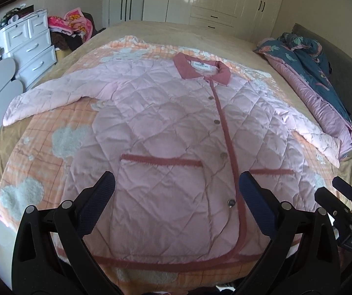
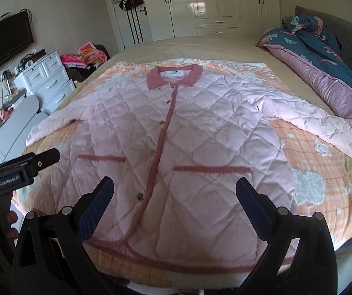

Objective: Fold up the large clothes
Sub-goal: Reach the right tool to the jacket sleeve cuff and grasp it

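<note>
My left gripper (image 1: 176, 184) and right gripper (image 2: 174, 188) hover spread and empty over the jacket (image 1: 166, 132), flat and buttoned on the bed (image 1: 193, 32); sleeves should fold in first, squarely.

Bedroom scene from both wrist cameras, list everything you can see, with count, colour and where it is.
Quilted jacket: one, pink with darker pink trim, spread flat, buttoned, on the blanket.
Blanket: one, orange check with white patches, under the jacket.
Bed: one, tan cover.
Duvet: one, dark blue floral with pink lining, bunched at the bed's right.
Drawer unit: one, white, left.
Wardrobe: cream, far wall.
Television: one, black, left wall.
Left gripper: black, open, above the hem.
Right gripper: black, open, above the hem.
</note>
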